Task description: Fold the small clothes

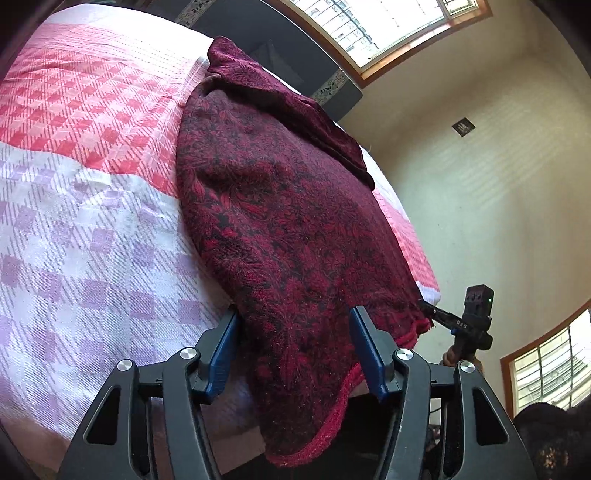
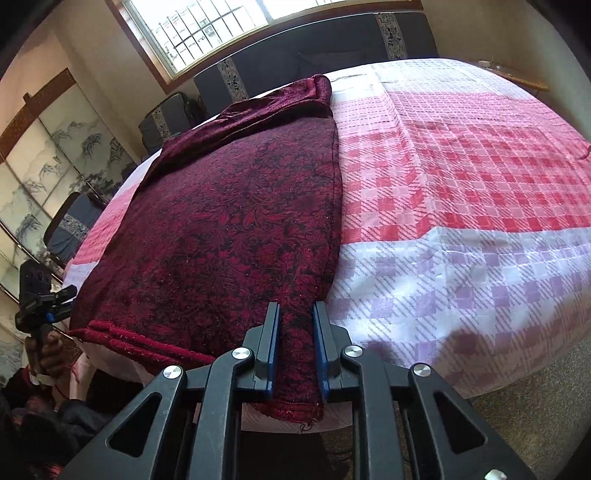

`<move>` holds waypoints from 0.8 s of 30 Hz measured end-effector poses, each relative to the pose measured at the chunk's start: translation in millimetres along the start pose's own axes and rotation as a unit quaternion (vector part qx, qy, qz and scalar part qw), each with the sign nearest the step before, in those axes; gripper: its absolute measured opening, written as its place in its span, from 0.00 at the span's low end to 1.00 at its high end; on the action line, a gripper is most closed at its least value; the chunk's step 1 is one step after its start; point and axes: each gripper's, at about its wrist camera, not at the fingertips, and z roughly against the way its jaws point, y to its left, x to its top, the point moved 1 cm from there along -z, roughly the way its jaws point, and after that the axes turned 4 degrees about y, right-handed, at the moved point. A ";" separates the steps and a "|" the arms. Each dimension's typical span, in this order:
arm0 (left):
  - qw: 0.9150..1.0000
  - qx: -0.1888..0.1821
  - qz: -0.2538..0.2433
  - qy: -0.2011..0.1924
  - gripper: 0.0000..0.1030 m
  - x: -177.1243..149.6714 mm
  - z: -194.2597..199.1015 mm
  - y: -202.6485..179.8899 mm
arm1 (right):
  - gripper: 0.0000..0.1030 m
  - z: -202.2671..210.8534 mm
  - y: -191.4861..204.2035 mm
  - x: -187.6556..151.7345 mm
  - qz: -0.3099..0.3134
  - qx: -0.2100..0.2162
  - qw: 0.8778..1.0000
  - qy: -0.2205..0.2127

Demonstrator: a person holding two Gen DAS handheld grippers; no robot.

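Observation:
A dark red patterned garment [image 1: 280,206] lies lengthwise on the bed, its hem hanging over the near edge; it also shows in the right wrist view [image 2: 229,229]. My left gripper [image 1: 293,317] is open, its blue pads straddling one hem corner without pinching it. My right gripper [image 2: 295,314] has its jaws narrowly apart around the other hem corner [image 2: 299,369]; a firm grip cannot be told. The right gripper also shows in the left wrist view [image 1: 428,308], and the left one in the right wrist view [image 2: 68,293].
The bed carries a pink, red and lilac checked sheet [image 2: 461,206]. A dark headboard [image 2: 317,44] and a window [image 2: 207,26] stand beyond it. A painted screen [image 2: 44,166] and dark chairs [image 2: 70,225] are at the left. Carpet [image 2: 535,413] lies below.

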 end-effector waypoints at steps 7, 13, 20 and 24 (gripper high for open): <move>0.999 -0.036 0.022 0.010 0.61 -2.8 11.0 8.6 | 0.24 2.5 -22.5 8.6 -0.027 0.069 0.997 0.032; 0.993 -0.110 -0.009 0.048 0.79 -1.2 -5.8 -11.5 | 0.45 -12.1 -35.9 16.9 -0.082 0.191 0.976 0.065; 0.990 -0.135 0.010 0.031 0.79 1.4 0.8 -5.7 | 0.45 -10.3 -33.3 9.1 -0.080 0.196 0.976 0.053; 0.990 -0.133 0.023 0.038 0.79 -0.3 14.5 5.1 | 0.46 3.6 -45.7 -2.9 -0.089 0.199 0.975 0.045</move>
